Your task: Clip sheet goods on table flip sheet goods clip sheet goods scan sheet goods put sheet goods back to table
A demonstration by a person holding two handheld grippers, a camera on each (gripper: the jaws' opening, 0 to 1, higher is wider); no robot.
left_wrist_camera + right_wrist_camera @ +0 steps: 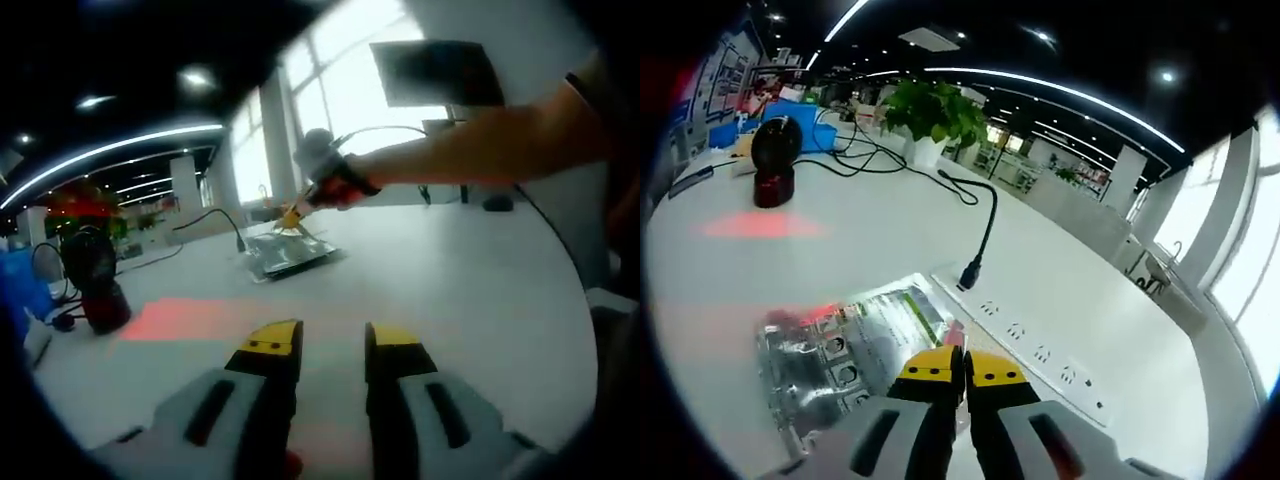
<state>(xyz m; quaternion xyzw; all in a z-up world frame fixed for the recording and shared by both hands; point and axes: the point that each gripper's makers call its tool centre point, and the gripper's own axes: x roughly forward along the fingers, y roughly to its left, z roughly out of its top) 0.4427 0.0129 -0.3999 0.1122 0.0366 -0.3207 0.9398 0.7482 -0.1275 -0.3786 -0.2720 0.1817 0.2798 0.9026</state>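
A silvery foil sheet pack [830, 360] with a green and white label lies flat on the white table [840, 250]. My right gripper [963, 366] has its yellow-tipped jaws pressed together on the pack's near edge. From the left gripper view, a person's arm holds that right gripper [297, 213] at the far edge of the sheet pack [287, 256]. My left gripper [333, 345] hangs open low over the bare table [450, 290], well short of the pack, with nothing between its jaws.
A black scanner on a red base [775, 160] [95, 282] stands at the table's side and throws a red patch of light [750, 225] [190, 318]. A white power strip [1035, 340] with a black plug and cable [975, 268] lies beside the pack. A potted plant [930, 112] stands behind.
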